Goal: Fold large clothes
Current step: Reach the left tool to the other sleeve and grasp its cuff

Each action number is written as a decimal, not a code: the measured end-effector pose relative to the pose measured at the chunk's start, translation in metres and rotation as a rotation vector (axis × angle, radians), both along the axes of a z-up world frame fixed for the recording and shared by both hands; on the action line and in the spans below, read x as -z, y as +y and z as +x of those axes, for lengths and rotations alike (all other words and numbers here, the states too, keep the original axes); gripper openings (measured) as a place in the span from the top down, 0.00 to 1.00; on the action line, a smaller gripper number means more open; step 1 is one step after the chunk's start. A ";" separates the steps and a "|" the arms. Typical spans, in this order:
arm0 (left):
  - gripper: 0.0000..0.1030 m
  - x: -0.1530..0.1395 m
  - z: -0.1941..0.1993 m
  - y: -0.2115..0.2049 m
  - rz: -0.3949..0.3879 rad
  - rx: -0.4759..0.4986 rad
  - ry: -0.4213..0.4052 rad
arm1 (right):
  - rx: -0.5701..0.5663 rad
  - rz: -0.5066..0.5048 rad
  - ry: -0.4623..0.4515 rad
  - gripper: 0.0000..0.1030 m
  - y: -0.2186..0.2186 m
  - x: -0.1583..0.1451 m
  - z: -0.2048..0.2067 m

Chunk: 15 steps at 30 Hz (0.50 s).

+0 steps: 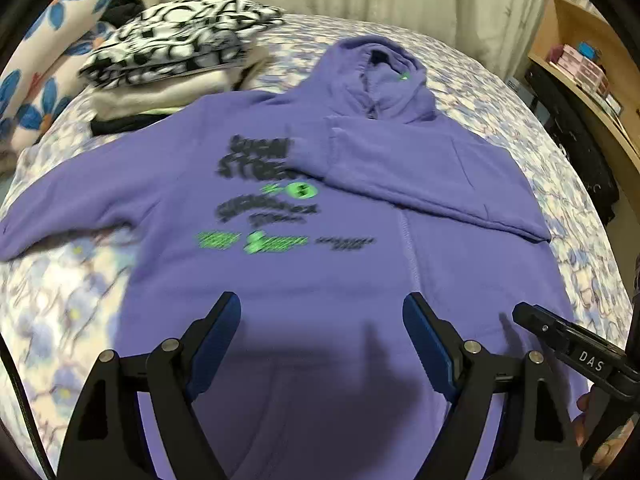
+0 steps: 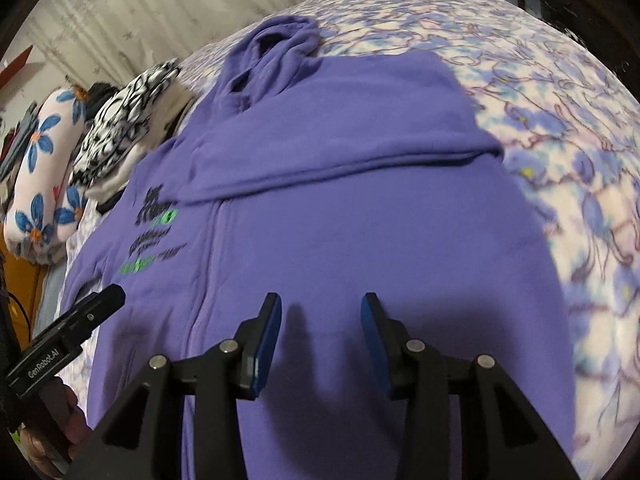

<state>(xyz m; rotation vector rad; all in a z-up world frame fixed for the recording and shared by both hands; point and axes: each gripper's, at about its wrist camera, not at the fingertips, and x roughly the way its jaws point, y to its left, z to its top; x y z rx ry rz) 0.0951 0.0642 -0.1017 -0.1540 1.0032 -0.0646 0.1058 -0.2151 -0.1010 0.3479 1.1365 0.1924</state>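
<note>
A purple hoodie (image 1: 320, 280) lay spread on the floral-covered bed (image 1: 560, 200) directly ahead of and beneath both claws. The left claw (image 1: 322, 312) hovered wide open over the lower front of the garment, gripping nothing; the right claw (image 2: 321, 308) also stood open and empty above the hem area, its jaws somewhat closer together. One sleeve (image 1: 420, 176) was folded across the chest, ahead of the left claw and to its right, partly covering the printed lettering (image 1: 260, 184), which motion blur made unreadable. The other sleeve (image 1: 60, 216) stretched out far left. The hoodie's bottom edge was hidden behind the claws. Beyond, to the left, sat a stack of folded clothes (image 1: 176, 64), blurred.
</note>
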 end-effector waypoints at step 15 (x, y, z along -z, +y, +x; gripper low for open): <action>0.20 -0.015 -0.065 0.127 -0.027 -0.204 -0.048 | -0.199 -0.043 -0.089 0.60 0.117 -0.036 -0.028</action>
